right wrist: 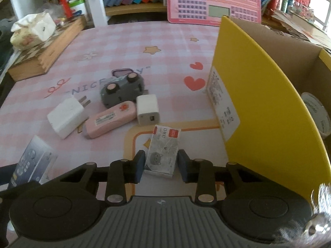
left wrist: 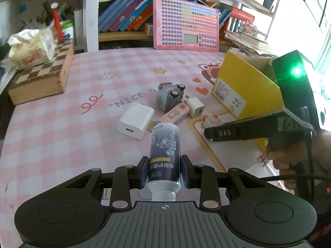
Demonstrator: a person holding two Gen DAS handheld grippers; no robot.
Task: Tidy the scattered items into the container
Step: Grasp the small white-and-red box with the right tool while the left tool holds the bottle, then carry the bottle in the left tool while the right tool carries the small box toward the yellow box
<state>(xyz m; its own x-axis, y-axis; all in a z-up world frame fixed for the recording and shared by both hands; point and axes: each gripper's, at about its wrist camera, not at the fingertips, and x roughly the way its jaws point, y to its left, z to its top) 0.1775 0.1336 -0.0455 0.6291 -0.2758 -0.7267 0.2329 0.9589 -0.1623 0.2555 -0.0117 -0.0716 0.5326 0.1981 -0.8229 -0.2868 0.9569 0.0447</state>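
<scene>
My left gripper (left wrist: 164,172) is shut on a dark blue bottle with a white cap (left wrist: 164,150), held just above the pink checked tablecloth. My right gripper (right wrist: 160,166) is around a small staple box (right wrist: 163,150) that lies on the cloth; its blue pads sit at the box's sides with slight gaps. The yellow cardboard box (right wrist: 258,95) stands right of it, open on top. Scattered on the cloth are a large white charger (right wrist: 66,116), a pink case (right wrist: 110,118), a small white charger (right wrist: 148,109) and an overturned grey toy car (right wrist: 122,90).
A wooden chess box (left wrist: 41,76) with a tissue pack (left wrist: 31,47) sits at the left. A pink keyboard toy (left wrist: 186,23) leans against the bookshelf at the back. A tape roll (right wrist: 316,111) lies inside the yellow box.
</scene>
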